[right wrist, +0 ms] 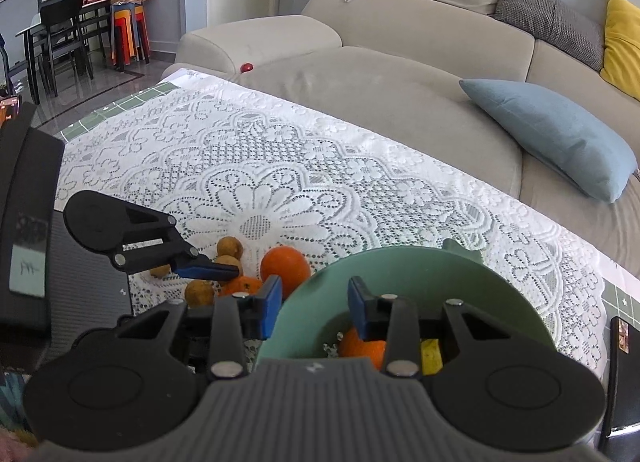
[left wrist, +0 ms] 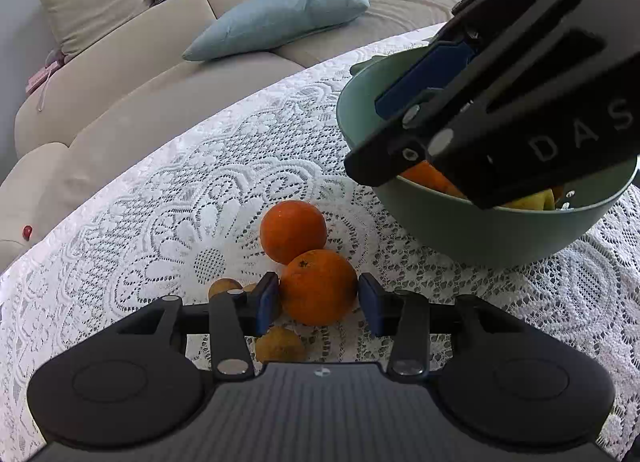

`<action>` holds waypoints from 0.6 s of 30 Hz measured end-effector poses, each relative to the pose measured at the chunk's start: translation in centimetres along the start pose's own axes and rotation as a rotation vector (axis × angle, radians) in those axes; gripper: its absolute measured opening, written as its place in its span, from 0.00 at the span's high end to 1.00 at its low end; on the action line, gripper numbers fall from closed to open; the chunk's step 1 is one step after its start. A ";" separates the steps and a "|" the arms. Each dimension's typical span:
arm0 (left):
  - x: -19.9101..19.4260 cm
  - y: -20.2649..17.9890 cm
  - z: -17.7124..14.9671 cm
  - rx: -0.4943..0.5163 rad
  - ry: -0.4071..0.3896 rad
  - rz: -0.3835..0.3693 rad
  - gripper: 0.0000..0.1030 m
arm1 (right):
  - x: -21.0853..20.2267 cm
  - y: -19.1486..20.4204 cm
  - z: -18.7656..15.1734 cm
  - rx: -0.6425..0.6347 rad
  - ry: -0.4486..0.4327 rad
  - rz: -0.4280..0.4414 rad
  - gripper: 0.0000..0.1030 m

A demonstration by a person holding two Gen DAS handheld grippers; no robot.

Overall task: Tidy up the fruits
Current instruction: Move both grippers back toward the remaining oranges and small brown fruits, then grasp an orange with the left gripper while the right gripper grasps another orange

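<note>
Only rightward — yellow fruit (right wrist: 431, 356) beside orange (right wrist: 362, 346) in bowl (right wrist: 500, 294).

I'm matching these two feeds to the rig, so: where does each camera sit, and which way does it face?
Left wrist: on the left gripper, looking along its open fingers that flank the near orange; the right gripper looms over the bowl.
Right wrist: on the right gripper, open above the bowl; the left gripper shows at left.
Shared: bowl, oranges, blue cushion, lace tablecloth.

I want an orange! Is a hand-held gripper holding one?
Not yet. The left hand-held gripper has its open pads either side of an orange; the right is empty.
</note>
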State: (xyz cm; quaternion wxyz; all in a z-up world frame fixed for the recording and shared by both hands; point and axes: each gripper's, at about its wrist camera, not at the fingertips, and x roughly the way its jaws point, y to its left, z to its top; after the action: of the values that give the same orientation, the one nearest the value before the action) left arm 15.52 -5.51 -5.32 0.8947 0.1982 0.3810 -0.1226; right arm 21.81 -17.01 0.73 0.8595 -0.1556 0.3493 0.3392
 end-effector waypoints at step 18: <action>-4.1 4.6 0.1 -0.268 -0.062 -0.133 0.53 | 0.6 0.7 2.4 -0.158 0.070 -0.018 0.67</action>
State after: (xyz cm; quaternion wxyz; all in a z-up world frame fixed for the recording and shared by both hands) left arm 14.51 -1.20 -1.10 0.9144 0.0474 0.3784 -0.1355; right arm 22.79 -15.01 2.01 0.8348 -0.2377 0.3499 0.3524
